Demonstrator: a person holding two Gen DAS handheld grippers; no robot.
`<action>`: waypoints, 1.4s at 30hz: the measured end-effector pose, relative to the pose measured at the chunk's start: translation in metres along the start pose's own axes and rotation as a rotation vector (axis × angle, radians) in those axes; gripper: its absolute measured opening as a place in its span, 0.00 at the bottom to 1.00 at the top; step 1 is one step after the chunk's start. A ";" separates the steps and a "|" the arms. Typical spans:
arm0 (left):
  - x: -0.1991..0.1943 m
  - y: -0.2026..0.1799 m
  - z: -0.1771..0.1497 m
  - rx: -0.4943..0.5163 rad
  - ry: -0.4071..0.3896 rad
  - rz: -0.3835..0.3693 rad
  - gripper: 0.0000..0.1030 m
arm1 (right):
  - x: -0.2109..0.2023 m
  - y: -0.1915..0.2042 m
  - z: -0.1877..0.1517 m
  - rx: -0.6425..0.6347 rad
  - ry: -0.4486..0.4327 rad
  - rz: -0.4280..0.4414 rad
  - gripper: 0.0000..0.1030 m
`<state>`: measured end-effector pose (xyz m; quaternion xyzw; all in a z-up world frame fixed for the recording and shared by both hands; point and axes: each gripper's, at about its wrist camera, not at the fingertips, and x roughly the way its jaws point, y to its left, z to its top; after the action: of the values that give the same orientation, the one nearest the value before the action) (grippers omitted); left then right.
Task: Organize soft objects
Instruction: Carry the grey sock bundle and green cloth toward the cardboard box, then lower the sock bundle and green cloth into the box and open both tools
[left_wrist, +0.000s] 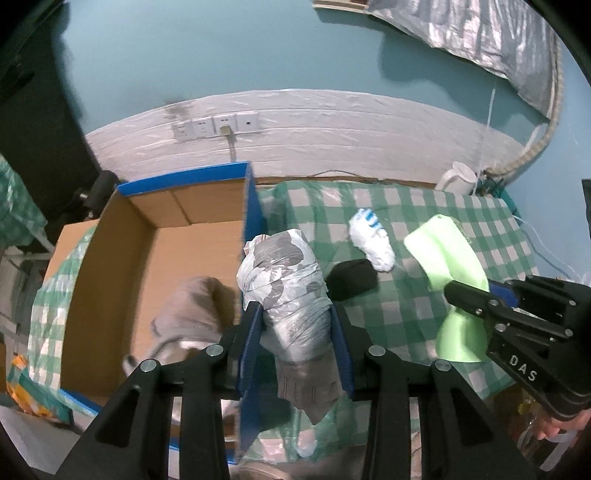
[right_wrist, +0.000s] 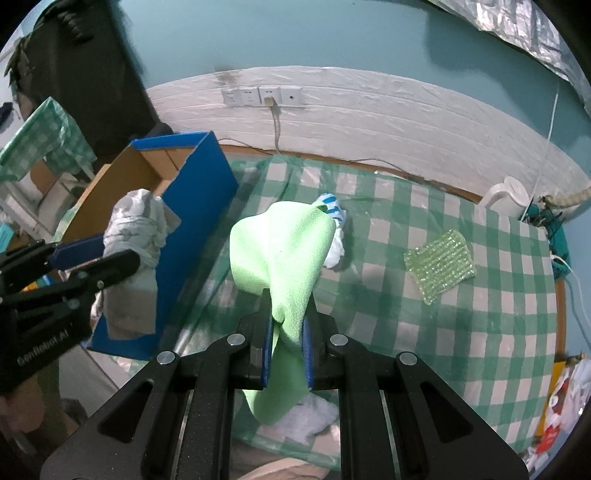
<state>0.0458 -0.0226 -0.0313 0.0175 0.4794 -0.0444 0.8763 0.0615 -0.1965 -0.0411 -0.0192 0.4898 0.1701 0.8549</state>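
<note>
My left gripper (left_wrist: 295, 314) is shut on a grey-and-white patterned cloth bundle (left_wrist: 284, 273), held above the right wall of the blue-edged cardboard box (left_wrist: 177, 210); it also shows in the right wrist view (right_wrist: 133, 236). A grey cloth (left_wrist: 195, 306) lies inside the box. My right gripper (right_wrist: 288, 310) is shut on a light green cloth (right_wrist: 280, 247), held above the checked table; the cloth also shows in the left wrist view (left_wrist: 447, 254). A white sock with blue stripes (left_wrist: 371, 240) and a black soft item (left_wrist: 352, 277) lie on the table.
A green-and-white checked tablecloth (right_wrist: 461, 325) covers the table. A green glittery mesh pad (right_wrist: 439, 264) lies at the right. A white kettle (right_wrist: 506, 199) stands at the back right corner. Wall sockets with a cable (right_wrist: 264, 98) are behind. White cloth (right_wrist: 306, 417) lies at the table's front edge.
</note>
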 end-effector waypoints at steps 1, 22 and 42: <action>-0.001 0.005 0.000 -0.010 -0.001 0.004 0.36 | 0.000 0.002 0.001 -0.002 -0.001 0.001 0.12; 0.004 0.085 -0.011 -0.163 0.034 0.058 0.22 | 0.007 0.066 0.027 -0.090 -0.010 0.044 0.12; 0.006 0.158 -0.034 -0.289 0.050 0.094 0.21 | 0.053 0.176 0.056 -0.226 0.050 0.146 0.12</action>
<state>0.0361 0.1367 -0.0567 -0.0850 0.5013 0.0667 0.8585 0.0782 -0.0054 -0.0334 -0.0840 0.4886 0.2852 0.8203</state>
